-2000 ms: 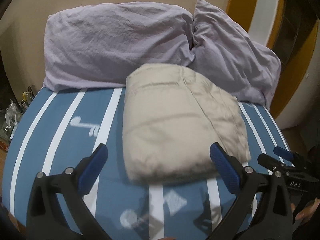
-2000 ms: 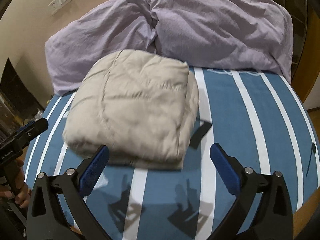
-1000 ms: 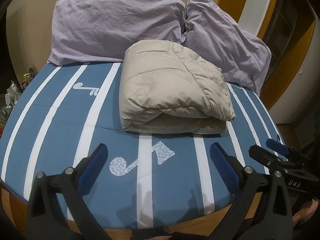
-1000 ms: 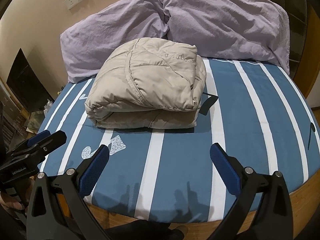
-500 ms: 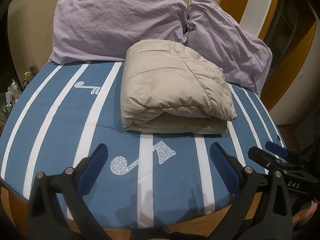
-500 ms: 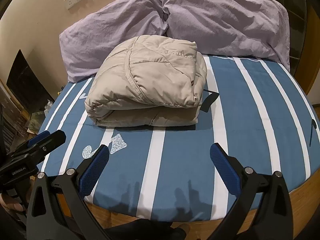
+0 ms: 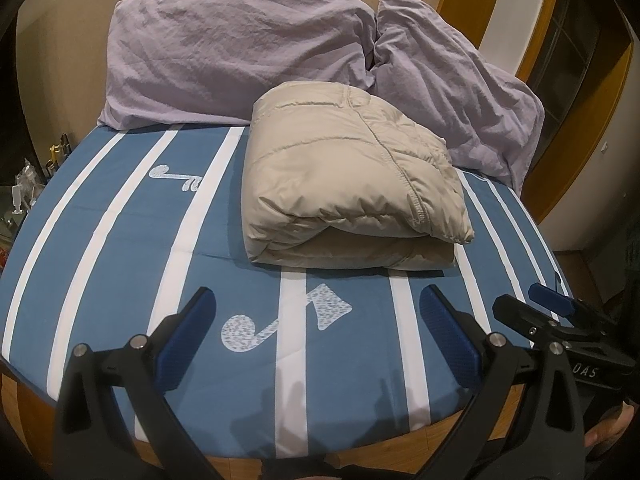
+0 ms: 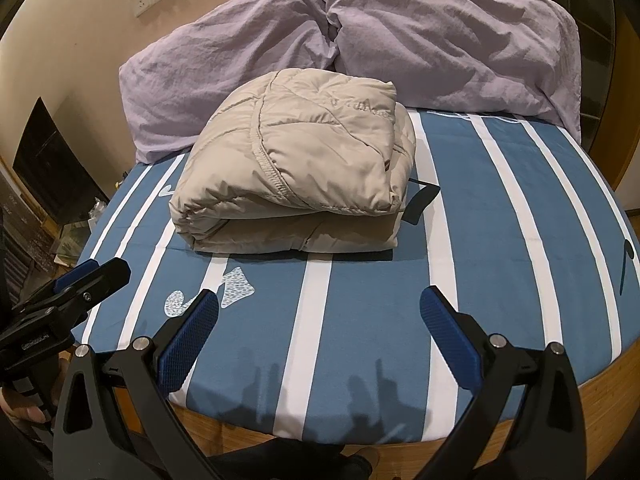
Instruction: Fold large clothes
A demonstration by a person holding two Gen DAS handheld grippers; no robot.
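The jacket (image 7: 344, 184) lies folded into a thick bundle on the bed (image 7: 120, 240), toward the far side, with its far edge close against the two pillows (image 7: 240, 52). Both tongs are held near the foot of the bed, well apart from the jacket. The left gripper (image 7: 316, 332) has its jaws spread wide and holds nothing; the right gripper (image 8: 320, 332) is the same, wide apart and empty. The fold looks finished to me.

What could go wrong now comes from the jacket itself. It is a beige, quilted, puffy garment with smooth, slightly shiny cloth and stitched seams. Such filling wants to spring back, so the top layer may slowly lift or slide off the lower one. On the right side the upper layer already hangs over the lower layer as a loose corner, and this corner would probably open first. A dark strap (image 8: 420, 200) shows from under the right edge of the jacket; if a finger catches it, the whole bundle could be pulled out of shape.

The sheet is flat blue cotton with white stripes and note prints. The pillows are soft, lilac and much wrinkled.
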